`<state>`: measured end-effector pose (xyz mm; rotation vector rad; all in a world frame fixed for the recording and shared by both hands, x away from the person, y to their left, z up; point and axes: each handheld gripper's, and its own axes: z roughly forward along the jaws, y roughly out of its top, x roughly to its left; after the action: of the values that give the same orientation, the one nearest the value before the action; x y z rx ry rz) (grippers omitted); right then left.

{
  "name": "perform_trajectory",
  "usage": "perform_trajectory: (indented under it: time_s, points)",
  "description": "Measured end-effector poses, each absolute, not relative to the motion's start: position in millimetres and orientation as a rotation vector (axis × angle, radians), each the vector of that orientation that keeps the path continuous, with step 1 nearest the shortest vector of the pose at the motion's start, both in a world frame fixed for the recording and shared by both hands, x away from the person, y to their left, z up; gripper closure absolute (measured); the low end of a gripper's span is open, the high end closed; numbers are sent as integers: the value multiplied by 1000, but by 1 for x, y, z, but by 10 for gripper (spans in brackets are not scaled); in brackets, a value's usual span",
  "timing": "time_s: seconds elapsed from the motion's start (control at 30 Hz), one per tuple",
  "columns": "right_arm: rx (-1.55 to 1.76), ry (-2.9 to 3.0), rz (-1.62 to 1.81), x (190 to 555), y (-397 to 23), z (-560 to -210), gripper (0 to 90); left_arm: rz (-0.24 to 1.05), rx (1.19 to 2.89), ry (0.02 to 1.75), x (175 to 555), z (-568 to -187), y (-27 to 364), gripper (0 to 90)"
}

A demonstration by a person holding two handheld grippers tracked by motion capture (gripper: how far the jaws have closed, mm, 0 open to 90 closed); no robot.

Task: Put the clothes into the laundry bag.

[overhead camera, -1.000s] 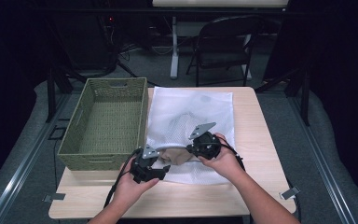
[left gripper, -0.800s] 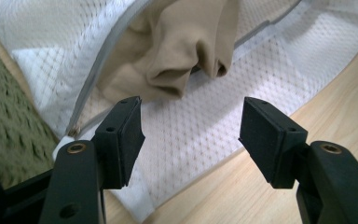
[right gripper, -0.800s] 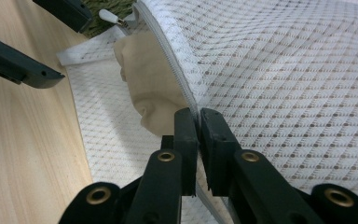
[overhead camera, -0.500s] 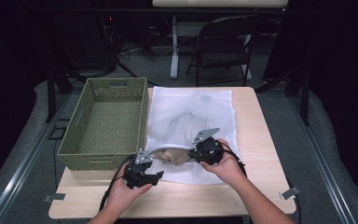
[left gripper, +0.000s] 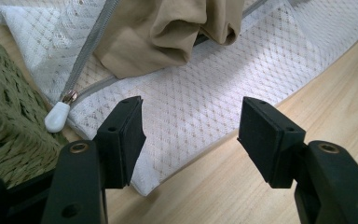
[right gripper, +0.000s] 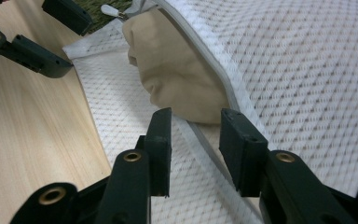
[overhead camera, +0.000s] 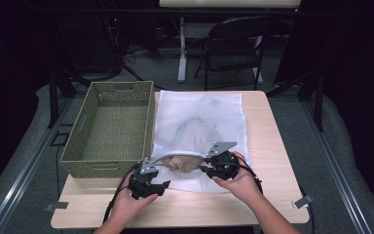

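At the table's near edge my left gripper (overhead camera: 163, 185) and right gripper (overhead camera: 205, 168), its jaws just opened, both stand empty beside the white mesh zip bag (overhead camera: 224, 122), whose beige cloth garment (overhead camera: 185, 162) sits half inside, zipper unclosed.

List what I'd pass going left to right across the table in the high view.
Green woven basket → left gripper → tan cloth poking from the white mesh bag → right gripper → bare tabletop.

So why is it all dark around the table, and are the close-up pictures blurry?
High view: light falls on the table, the room behind is dark. Left gripper view: the mesh bag looks sharp. Right gripper view: its weave softens toward the top.
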<state>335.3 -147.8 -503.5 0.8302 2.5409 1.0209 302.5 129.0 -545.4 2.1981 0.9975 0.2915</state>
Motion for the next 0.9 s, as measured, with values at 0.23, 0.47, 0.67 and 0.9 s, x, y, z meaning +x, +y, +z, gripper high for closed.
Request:
perform_trajectory:
  time_s: [0.23,0.47,0.67,0.9]
  points:
    - [884,2514,1029,323,-157,-505,585,285,2191,1004,302,-544,131,406]
    - [925,2460,1042,312,-169,-500,549,282,2187,993,302,-540,131,414]
    - [981,2393,1053,308,-185,-491,532,282,2167,989,303,-537,131,414]
    - [1083,2308,1013,308,-211,-486,499,277,2173,990,304,-536,133,414]
